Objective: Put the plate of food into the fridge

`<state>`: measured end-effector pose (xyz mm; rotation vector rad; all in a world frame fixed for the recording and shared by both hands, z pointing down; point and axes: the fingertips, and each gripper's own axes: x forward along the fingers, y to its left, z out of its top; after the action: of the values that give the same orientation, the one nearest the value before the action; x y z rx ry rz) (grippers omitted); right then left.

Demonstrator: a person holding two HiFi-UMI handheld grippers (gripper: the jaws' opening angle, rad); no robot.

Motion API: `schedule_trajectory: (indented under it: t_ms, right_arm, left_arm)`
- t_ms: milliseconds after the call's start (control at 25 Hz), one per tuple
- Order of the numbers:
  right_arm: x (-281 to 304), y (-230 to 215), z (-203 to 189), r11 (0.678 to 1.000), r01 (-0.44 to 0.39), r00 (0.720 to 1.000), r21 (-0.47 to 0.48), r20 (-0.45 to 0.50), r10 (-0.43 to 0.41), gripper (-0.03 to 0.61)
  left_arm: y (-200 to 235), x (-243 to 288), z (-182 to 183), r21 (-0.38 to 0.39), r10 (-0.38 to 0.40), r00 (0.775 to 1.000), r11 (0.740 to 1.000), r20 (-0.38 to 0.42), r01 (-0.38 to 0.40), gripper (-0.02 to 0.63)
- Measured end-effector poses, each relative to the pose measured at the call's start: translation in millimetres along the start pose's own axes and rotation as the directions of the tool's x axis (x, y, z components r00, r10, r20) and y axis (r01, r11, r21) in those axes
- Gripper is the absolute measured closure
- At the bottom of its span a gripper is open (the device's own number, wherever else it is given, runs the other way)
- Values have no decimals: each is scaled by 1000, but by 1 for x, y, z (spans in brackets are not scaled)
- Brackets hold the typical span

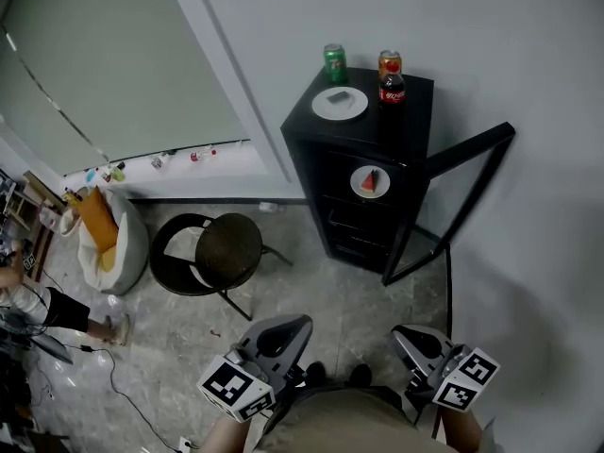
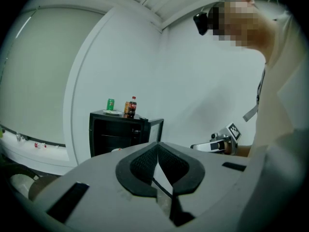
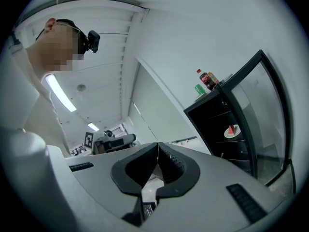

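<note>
the plate of food (image 1: 370,181) sits inside the fridge (image 1: 349,225), with the left gripper (image 1: 283,336) and right gripper (image 1: 415,340) both pinched together and empty, so likely push the open door (image 1: 472,146) shut gently by its outer edge.

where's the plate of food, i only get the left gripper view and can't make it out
Observer: The plate of food, with a red slice on it, already sits on a shelf inside the fridge, and the door stands open.
Operator: is the right gripper carrying anything
Observer: No. The right gripper has its jaws together with nothing between them.
Operator: anything on the floor by the fridge
Observer: A round black stool stands to the left of the fridge in the head view, apart from it.
</note>
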<state>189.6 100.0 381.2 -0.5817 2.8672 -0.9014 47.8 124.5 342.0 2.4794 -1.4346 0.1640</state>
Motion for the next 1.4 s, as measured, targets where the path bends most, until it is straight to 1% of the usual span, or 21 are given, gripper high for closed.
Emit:
schedule_trajectory:
  t_ms: [120, 240, 440, 600, 760, 1080, 1400]
  right_arm:
    - [8, 0, 0, 1000, -1, 1000, -21, -22, 1, 558]
    - [14, -2, 3, 998, 19, 999, -56, -37, -21, 558]
    - [21, -11, 9, 993, 100, 995, -70, -25, -101, 558]
    - [39, -17, 12, 985, 156, 987, -73, -30, -159, 558]
    - [73, -15, 15, 984, 158, 986, -87, -44, -162, 558]
    - [143, -4, 11, 983, 139, 984, -116, -91, -150, 558]
    - [196, 4, 8, 978, 152, 979, -142, -114, -169, 558]
  left_arm:
    - [8, 0, 1, -6, 11, 1000, 1000, 13, -11, 603]
    - [16, 5, 1, -16, 4, 1000, 1000, 28, -4, 603]
    - [33, 23, 4, -21, -56, 997, 998, 48, 57, 603]
    - [52, 32, 9, -20, -100, 993, 995, 56, 102, 603]
    - [85, 30, 13, -40, -110, 992, 993, 62, 113, 603]
    - [152, 11, 12, -79, -92, 993, 992, 76, 98, 603]
    - [203, 2, 14, -87, -113, 989, 989, 90, 121, 603]
